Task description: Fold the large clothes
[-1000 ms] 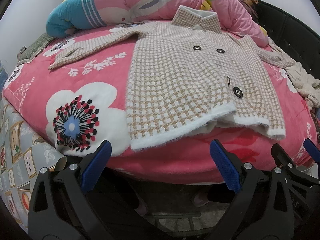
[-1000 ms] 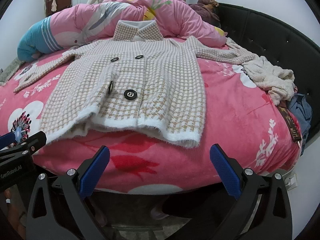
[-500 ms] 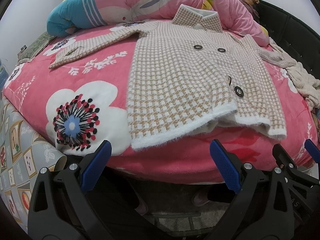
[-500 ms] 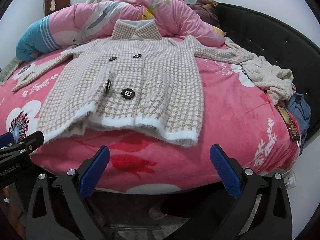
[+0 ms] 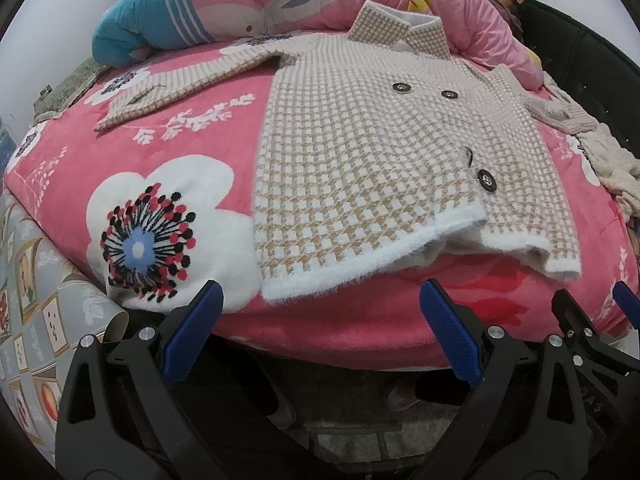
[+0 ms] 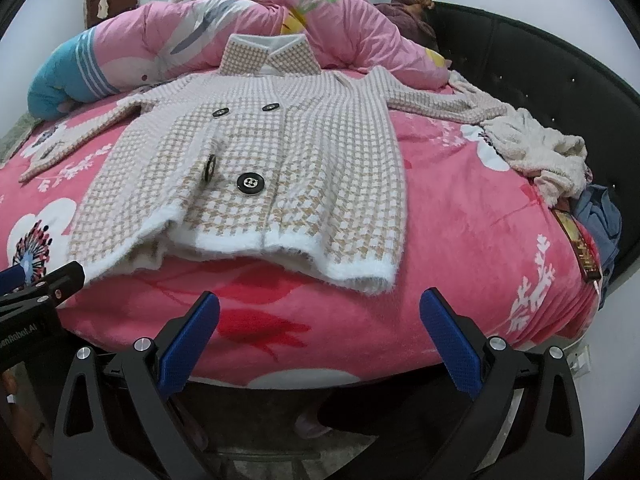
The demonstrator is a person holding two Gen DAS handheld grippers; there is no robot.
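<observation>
Checked coat (image 5: 372, 160): lying flat and face up on the pink flowered blanket (image 5: 160, 184), collar (image 6: 268, 54) pointing toward the far end of the bed, white fuzzy hem (image 6: 240, 246) lying nearest the bed's front edge. Both sleeves are stretching out sideways. Four dark buttons are showing on the front; the lower left flap is lifting slightly off the blanket.

Left gripper (image 5: 320, 330): hovering below and in front of the hem, blue-padded fingers (image 5: 192, 336) standing wide apart, gripping nothing.

Right gripper (image 6: 320, 330): hanging just off the bed's front edge, fingers (image 6: 450, 340) likewise spread wide, holding nothing, apart from the coat.

Pink quilt (image 6: 248, 20): bunching up behind the collar.

Cream knit garment (image 6: 540, 152): lying crumpled at the end of the coat's right-side sleeve, beside a blue cloth (image 6: 600, 216) at the black bed frame (image 6: 560, 64).
</observation>
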